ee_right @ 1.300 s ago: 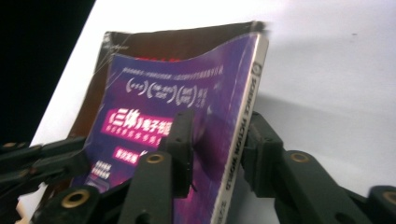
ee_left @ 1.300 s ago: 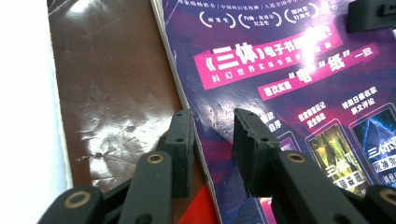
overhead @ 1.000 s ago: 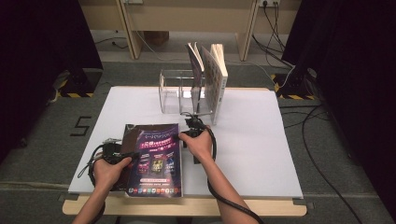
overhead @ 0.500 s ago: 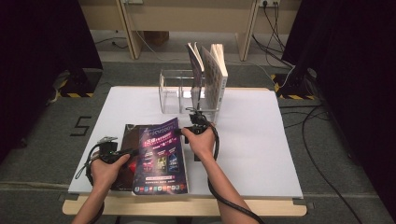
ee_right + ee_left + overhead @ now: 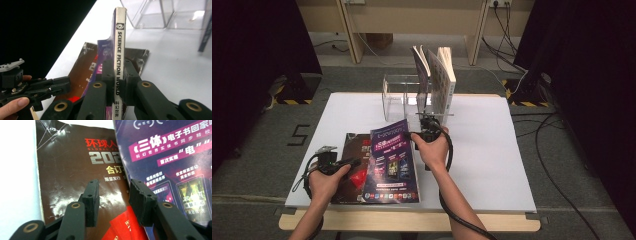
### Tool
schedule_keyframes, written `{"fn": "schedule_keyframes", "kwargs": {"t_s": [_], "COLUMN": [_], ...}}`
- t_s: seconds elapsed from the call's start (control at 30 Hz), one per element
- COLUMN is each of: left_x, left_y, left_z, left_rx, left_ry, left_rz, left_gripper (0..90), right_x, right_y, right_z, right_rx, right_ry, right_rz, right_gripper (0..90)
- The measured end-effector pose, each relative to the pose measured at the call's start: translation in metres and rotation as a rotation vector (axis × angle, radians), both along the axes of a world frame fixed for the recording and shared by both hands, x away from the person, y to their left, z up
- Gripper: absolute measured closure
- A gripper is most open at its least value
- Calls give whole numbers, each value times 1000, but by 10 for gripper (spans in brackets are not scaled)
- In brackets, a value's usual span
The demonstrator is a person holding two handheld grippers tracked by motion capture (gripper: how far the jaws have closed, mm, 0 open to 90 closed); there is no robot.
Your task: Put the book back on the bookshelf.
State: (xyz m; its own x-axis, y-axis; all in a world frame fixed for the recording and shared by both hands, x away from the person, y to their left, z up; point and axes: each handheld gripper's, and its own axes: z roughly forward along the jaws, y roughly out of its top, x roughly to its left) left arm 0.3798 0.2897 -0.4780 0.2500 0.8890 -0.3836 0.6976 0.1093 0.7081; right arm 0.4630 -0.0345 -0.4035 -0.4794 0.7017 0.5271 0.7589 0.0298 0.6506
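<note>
Two magazines lie low on the counter (image 5: 492,165): the right gripper (image 5: 117,82) pinches the purple magazine's (image 5: 391,162) spine, tilting it up off the brown one (image 5: 72,170). The left gripper (image 5: 113,202) gapes empty. Next, I judge, comes slotting it upright into the clear rack (image 5: 399,95).

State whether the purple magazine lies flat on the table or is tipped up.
Tipped up: the right hand-held gripper clamps the purple magazine by its spine, raising that edge off the brown magazine.
</note>
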Motion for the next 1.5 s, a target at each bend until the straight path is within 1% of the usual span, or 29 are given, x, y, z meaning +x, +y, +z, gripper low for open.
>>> {"fn": "schedule_keyframes", "kwargs": {"t_s": [0.2,0.23,0.33,0.57,0.8,0.9,0.93,1.17,1.27,1.4,1.5], "left_x": [0,0,0,0,0,0,0,0,0,0,0], "left_y": [0,0,0,0,0,0,0,0,1,2,3], "left_z": [0,0,-1,-1,-1,-1,-1,-1,0,1,1], "left_rx": [11,9,5,2,10,10,9,5,7,3,4], "left_ry": [-1,-1,4,1,2,1,1,-1,-1,-14,-15], "left_rz": [3,3,-2,-1,-4,-3,-3,-1,1,4,5], "left_gripper": [593,593,594,598,602,602,602,602,602,604,606], "right_x": [-7,-7,-10,-13,-18,-21,-22,-23,-26,-27,-27], "right_y": [-10,-12,-13,-18,-24,-25,-25,-28,-28,-29,-29], "right_z": [15,17,22,30,44,50,52,58,62,66,68], "right_rx": [-3,-8,-30,-14,-7,-32,-30,-23,-38,-28,-24], "right_ry": [-56,-72,-88,-116,-175,-212,-213,-245,-284,-305,-321], "right_rz": [-30,-30,-32,-49,-76,-88,-93,-113,-130,-147,-159], "right_gripper": [831,831,831,831,831,831,831,831,830,831,831]}}
